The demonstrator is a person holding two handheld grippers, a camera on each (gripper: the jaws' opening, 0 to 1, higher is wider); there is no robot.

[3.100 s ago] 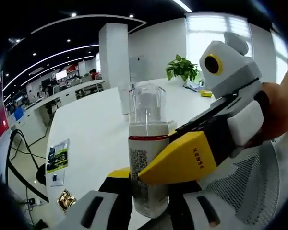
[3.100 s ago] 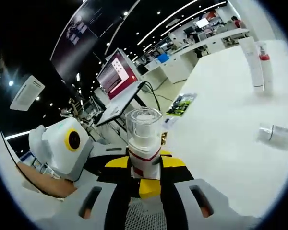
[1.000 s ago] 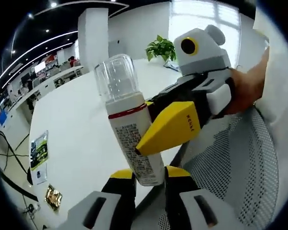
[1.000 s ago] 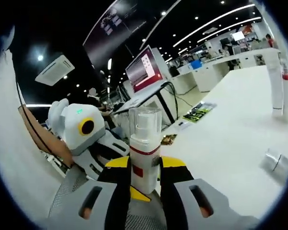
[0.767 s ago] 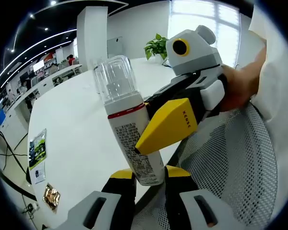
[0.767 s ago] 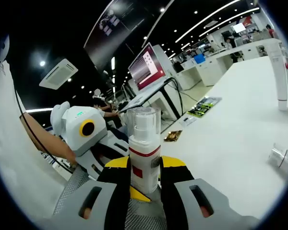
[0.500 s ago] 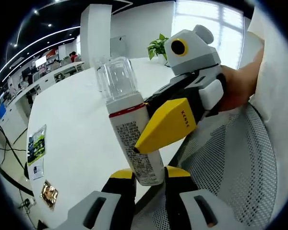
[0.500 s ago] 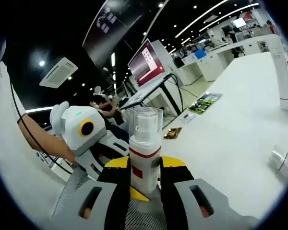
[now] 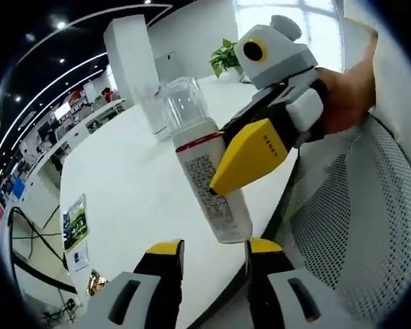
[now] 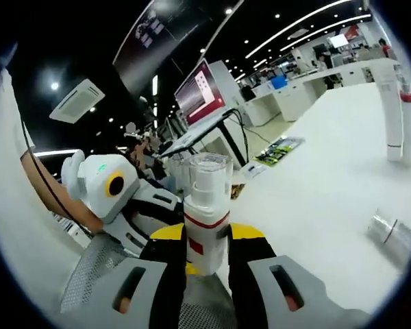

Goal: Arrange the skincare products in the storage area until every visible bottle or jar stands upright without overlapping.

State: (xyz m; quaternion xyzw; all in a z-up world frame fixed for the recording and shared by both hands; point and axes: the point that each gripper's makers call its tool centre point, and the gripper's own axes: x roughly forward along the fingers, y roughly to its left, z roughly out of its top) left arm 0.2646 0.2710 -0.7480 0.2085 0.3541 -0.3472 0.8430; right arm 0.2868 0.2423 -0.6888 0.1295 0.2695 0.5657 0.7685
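Left gripper view: a white spray bottle [image 9: 209,175] w/ a clear cap and a red ring is up in the air over the desk [image 9: 133,185]. It leans: cap end points up and to the left, bottom end points down to the right. The right tool [image 9: 246,156] comes in from the right and its yellow tip is pressed on the bottle's side, so it is gripping the bottle. The left tool [image 9: 211,257] has its two jaws apart w/ a gap between them; the bottle's bottom end hangs just above that gap, and I can't tell if a jaw touches it. The desk is big, white and smooth. On its left part lie a green packet [image 9: 74,221] and a small shiny gold wrapper [image 9: 95,282]. A green plant [image 9: 224,57] stands far back by a bright window. A mesh chair [image 9: 342,226] is at the right. Room is a big office w/ long ceiling lights.

Right gripper view: the same bottle [image 10: 207,212] stands straight up between the right tool's [image 10: 206,255] jaws, cap on top, held tight. The left tool [image 10: 133,205] is just beside it, on the left. On the white desk [image 10: 322,178], 2 tall thin tubes [image 10: 394,113] stand up far right. A small bottle [image 10: 392,236] lies on its side near the right edge. A screen [image 10: 202,92] glows behind
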